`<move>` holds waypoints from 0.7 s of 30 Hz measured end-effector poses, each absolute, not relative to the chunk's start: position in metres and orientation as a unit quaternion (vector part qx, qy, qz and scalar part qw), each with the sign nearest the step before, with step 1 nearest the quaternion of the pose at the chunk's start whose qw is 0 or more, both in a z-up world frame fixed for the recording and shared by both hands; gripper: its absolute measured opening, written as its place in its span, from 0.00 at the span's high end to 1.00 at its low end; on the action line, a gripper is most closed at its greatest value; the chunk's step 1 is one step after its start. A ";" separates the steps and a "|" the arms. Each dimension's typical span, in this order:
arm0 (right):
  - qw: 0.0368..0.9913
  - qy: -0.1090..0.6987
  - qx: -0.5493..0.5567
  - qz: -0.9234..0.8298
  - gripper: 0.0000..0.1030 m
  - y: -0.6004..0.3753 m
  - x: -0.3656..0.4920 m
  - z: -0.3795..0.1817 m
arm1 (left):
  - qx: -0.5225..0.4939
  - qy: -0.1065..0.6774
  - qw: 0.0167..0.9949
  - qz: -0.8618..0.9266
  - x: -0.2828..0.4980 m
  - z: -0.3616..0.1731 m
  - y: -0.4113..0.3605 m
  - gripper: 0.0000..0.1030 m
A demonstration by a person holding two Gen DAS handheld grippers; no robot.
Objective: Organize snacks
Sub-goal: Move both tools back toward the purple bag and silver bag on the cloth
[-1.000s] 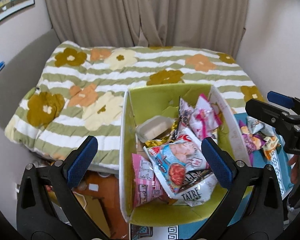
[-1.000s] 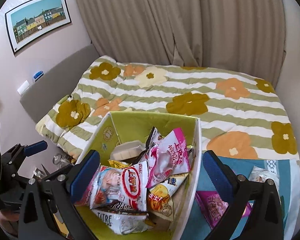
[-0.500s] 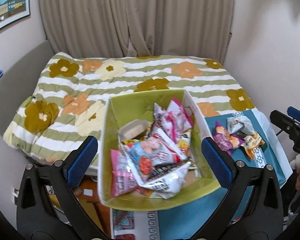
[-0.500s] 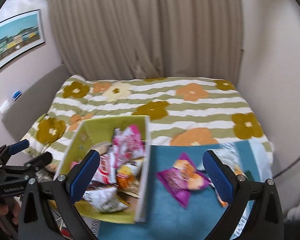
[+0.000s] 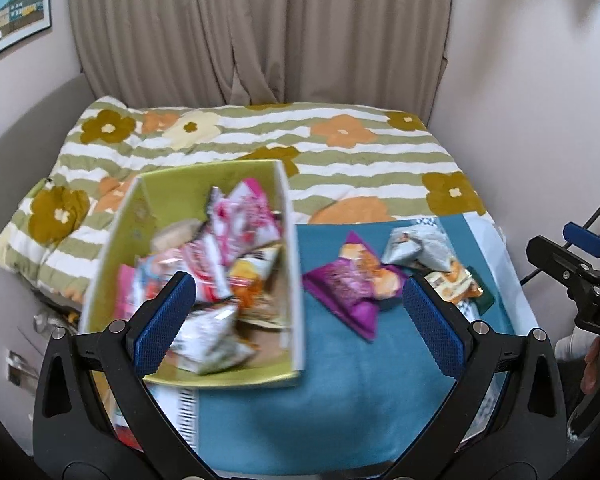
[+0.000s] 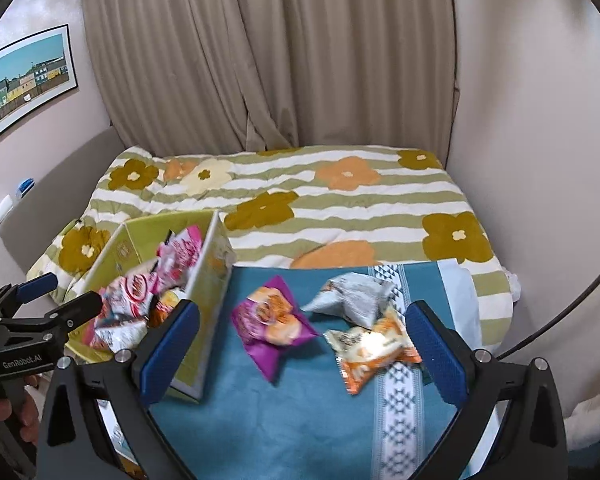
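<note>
Lying loose on the blue cloth (image 6: 300, 420) are three snack bags, a purple bag (image 6: 271, 323), a silver bag (image 6: 350, 295) and an orange bag (image 6: 374, 346), just at 3 o'clock from the green box (image 6: 204, 280) already full of snacks. Both the right gripper (image 6: 300, 354) and the left gripper (image 5: 300, 320) have their fingers wide apart and hold nothing. These bags look light, puffy, crinkly and slippery, so I think pinching a flat sealed edge gently is best, so nothing inside gets crushed.
</note>
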State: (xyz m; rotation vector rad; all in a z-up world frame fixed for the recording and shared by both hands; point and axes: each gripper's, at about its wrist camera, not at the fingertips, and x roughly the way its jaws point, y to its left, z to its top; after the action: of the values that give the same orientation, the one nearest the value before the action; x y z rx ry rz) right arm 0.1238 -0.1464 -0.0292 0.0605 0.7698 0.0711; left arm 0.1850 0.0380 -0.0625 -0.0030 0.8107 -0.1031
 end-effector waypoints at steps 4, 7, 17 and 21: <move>0.924 0.378 0.006 0.050 0.00 -0.179 0.132 -0.038 | 0.023 0.403 0.914 -0.039 0.190 -0.085 -0.008 0.00; 0.920 0.387 -0.005 0.063 0.00 -0.199 0.145 -0.049 | 0.057 0.417 0.906 -0.040 0.198 -0.105 -0.035 0.00; 0.902 0.420 -0.016 0.103 0.00 -0.242 0.195 -0.090 | 0.219 0.467 0.854 -0.065 0.244 -0.173 -0.087 0.00; 0.892 0.438 -0.030 0.105 0.00 -0.248 0.214 -0.107 | 0.278 0.482 0.827 -0.082 0.264 -0.197 -0.099 0.00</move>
State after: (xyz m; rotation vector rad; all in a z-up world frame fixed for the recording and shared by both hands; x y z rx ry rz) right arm 0.2144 -0.2476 -0.1073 -0.0617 0.9092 0.2189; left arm 0.2635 -0.0991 -0.1965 0.5906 1.0233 -0.1751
